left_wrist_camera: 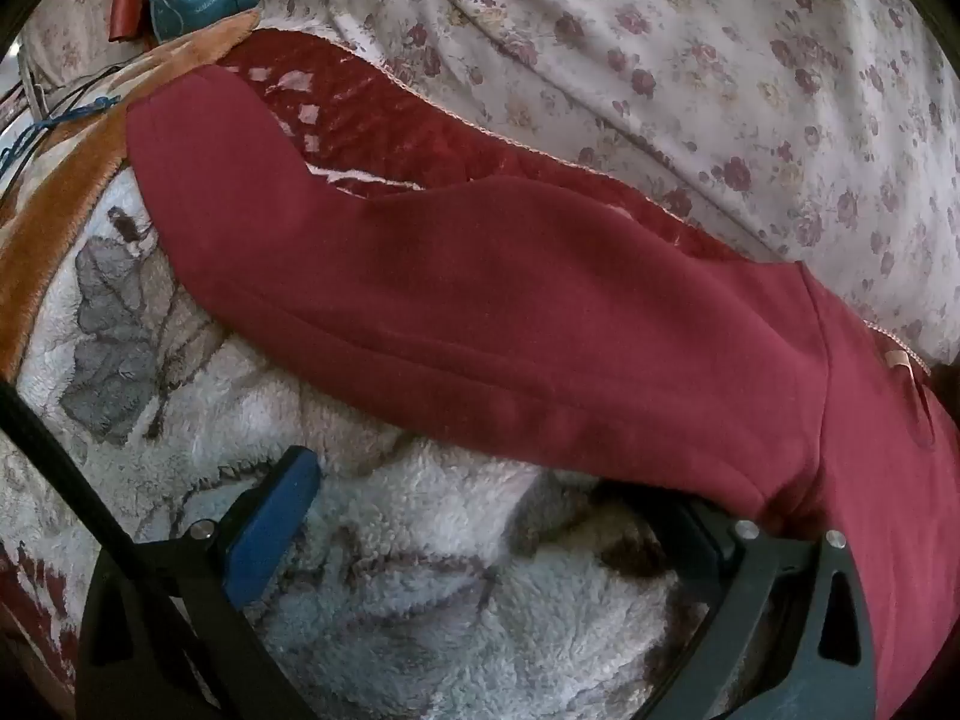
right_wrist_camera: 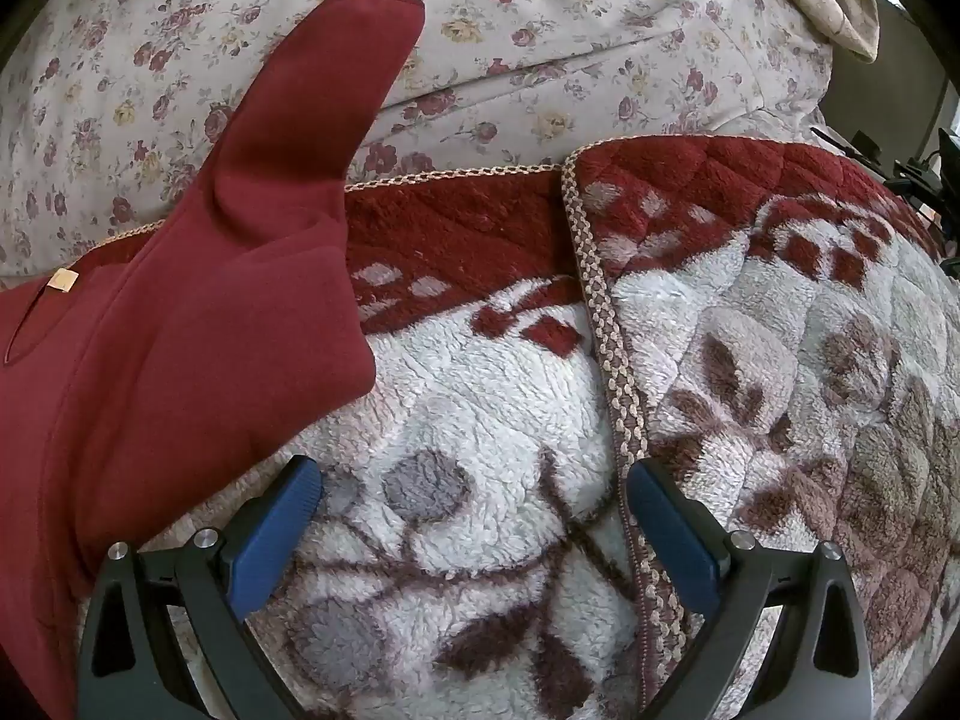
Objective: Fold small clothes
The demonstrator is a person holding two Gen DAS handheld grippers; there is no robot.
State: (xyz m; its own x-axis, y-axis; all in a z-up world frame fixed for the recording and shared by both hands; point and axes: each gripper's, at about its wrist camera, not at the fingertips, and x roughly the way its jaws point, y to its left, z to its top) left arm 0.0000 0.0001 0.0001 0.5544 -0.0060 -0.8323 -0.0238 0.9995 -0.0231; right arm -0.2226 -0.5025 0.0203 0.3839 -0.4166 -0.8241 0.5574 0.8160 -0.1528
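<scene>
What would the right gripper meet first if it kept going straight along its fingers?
Most likely the fleece blanket itself: the open right gripper points at bare pile, with the red sleeve off to its left and the braided blanket edge near its right finger. Depth is hard to judge.

You have one garment [left_wrist_camera: 510, 324] in front of you: a dark red, long-sleeved fleece top with a small tan tab at its neckline. From your left gripper [left_wrist_camera: 486, 516], one sleeve stretches flat across the view ahead, cuff to the far left, and the body hangs over that gripper's right finger. From your right gripper [right_wrist_camera: 474, 516], the garment [right_wrist_camera: 180, 330] lies ahead and to the left, the other sleeve angled away with its cuff pointing up and forward. It rests spread out, unfolded.
</scene>
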